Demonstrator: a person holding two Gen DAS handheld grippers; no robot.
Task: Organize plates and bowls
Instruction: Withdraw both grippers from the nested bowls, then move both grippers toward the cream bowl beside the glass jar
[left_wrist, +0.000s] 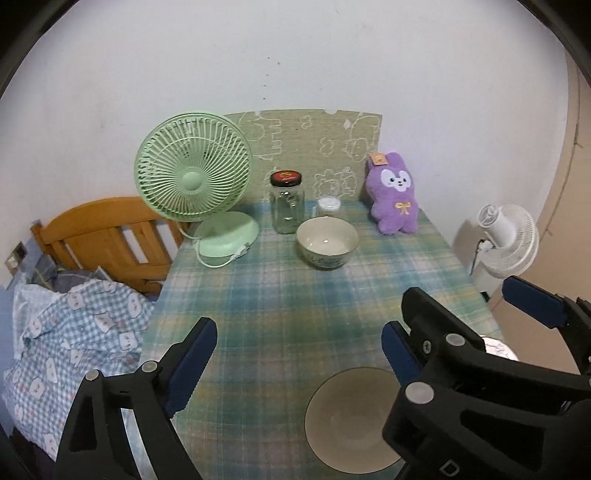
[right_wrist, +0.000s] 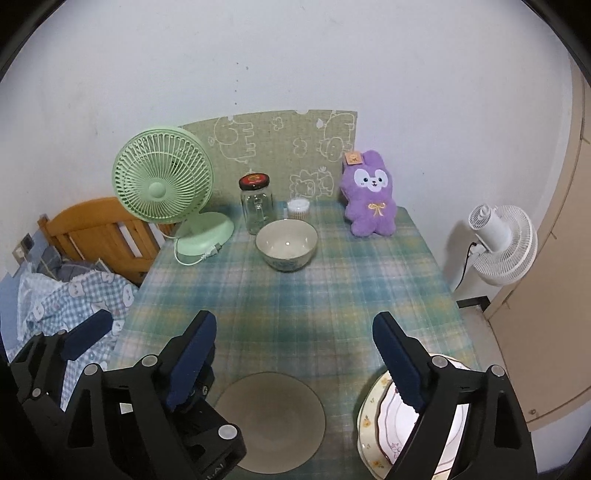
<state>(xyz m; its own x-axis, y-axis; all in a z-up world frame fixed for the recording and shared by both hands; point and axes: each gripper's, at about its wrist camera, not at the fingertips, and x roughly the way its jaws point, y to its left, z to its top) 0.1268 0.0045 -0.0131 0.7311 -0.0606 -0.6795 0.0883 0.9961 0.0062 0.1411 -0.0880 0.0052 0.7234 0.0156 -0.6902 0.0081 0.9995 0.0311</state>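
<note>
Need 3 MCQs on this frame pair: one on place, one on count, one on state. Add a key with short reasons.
1. Where does the bowl stand?
A. on the grey plate
B. in front of the glass jar
C. on the bed

2. How many fans are in view?
A. one
B. two
C. three

3. How are the right gripper jaws?
A. shut on the bowl
B. shut on a plate
C. open, nothing between them

Key:
1 B, it sits on the tablecloth just nearer than the jar.
2 B, the green fan on the table and the white fan beside it.
3 C, only cloth and the grey plate show in the gap.
</note>
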